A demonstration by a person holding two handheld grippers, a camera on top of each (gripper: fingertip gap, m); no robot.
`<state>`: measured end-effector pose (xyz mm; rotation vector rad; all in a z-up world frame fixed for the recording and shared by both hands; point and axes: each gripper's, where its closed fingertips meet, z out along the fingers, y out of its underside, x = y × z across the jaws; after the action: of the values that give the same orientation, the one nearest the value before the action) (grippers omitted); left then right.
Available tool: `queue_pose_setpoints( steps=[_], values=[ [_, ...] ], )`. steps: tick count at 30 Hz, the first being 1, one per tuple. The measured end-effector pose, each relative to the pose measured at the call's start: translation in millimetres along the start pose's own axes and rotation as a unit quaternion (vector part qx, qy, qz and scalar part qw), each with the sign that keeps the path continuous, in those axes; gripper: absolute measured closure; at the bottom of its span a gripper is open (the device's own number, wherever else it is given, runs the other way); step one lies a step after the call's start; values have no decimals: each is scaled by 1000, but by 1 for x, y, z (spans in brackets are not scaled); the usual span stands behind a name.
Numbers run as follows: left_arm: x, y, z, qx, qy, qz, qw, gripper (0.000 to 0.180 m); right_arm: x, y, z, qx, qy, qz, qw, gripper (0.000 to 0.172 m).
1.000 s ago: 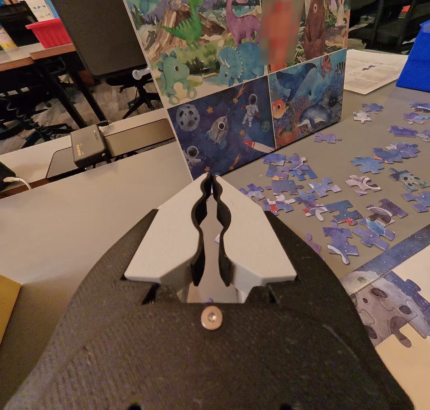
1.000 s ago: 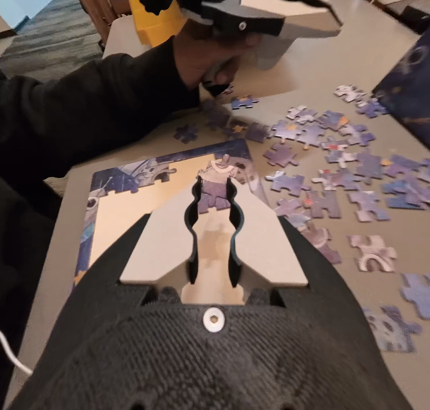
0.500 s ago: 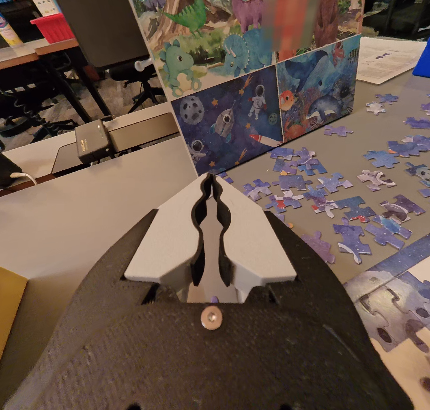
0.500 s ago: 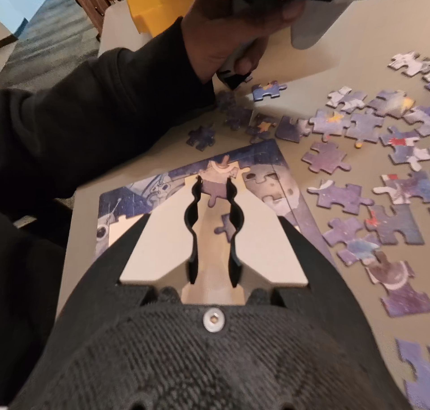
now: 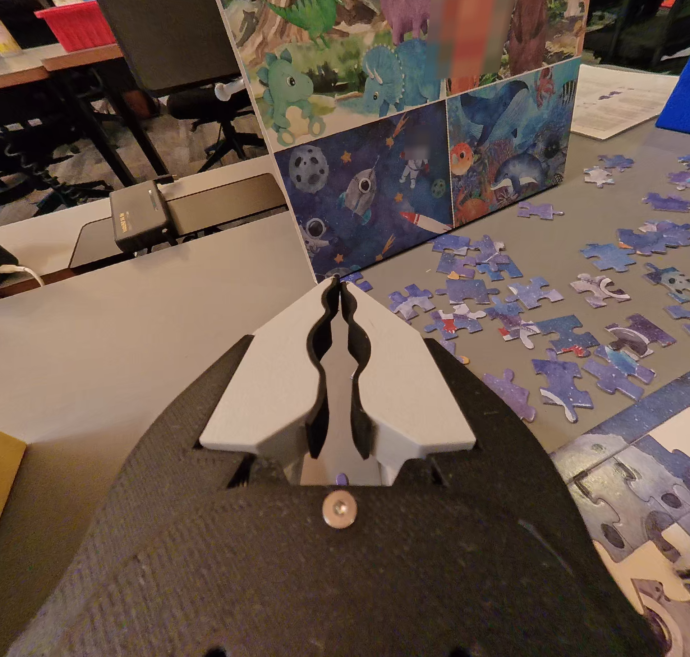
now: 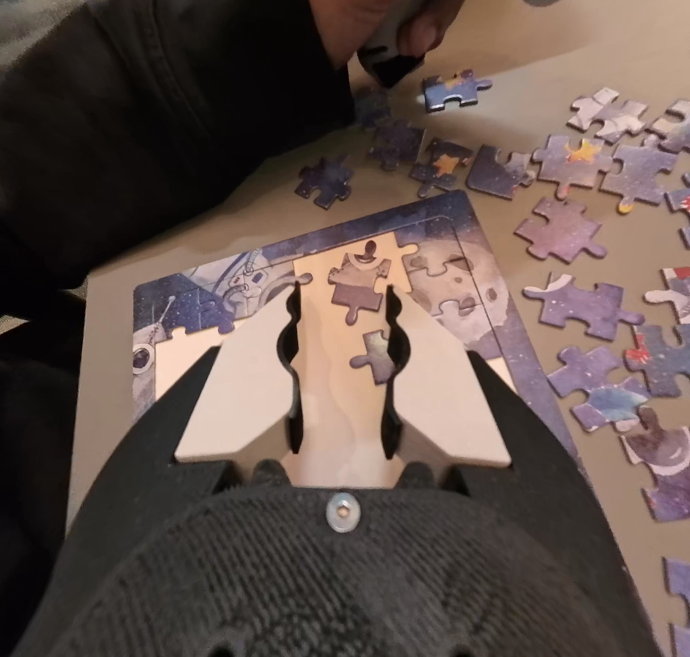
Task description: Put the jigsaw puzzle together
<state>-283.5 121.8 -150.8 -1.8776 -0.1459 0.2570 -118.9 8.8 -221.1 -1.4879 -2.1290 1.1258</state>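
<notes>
the right gripper (image 6: 341, 292) hangs spread and bare over a pale puzzle piece (image 6: 356, 286) lying loose in the puzzle tray (image 6: 485, 266). the left gripper (image 5: 339, 282) is clenched on nothing, near the picture box (image 5: 392, 116) and scattered pieces (image 5: 522, 322).

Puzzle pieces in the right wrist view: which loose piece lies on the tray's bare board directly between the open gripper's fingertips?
The grey-and-purple piece with a dark knob on top; the other loose piece on the board lies lower, half hidden by the right finger.
</notes>
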Motion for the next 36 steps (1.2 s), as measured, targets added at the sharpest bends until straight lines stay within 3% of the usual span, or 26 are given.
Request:
queue_pose_setpoints(
  steps=[8,16,23,29,36],
  values=[
    [0,1,0,-2,1,1,1000,180,-3,5,-3,-17,-4,1,1000,131],
    [1,3,2,-7,1,4,1000,180,-25,0,-6,1,-84,25,996,141],
    [2,2,2,-6,3,6,1000,180,-5,-7,-4,15,-4,-87,996,136],
    [3,4,3,-8,5,4,1000,180,-4,-7,0,-13,-43,-148,988,125],
    [3,9,5,-14,10,0,1000,180,-7,-3,9,-53,-154,-253,954,119]
  ],
)
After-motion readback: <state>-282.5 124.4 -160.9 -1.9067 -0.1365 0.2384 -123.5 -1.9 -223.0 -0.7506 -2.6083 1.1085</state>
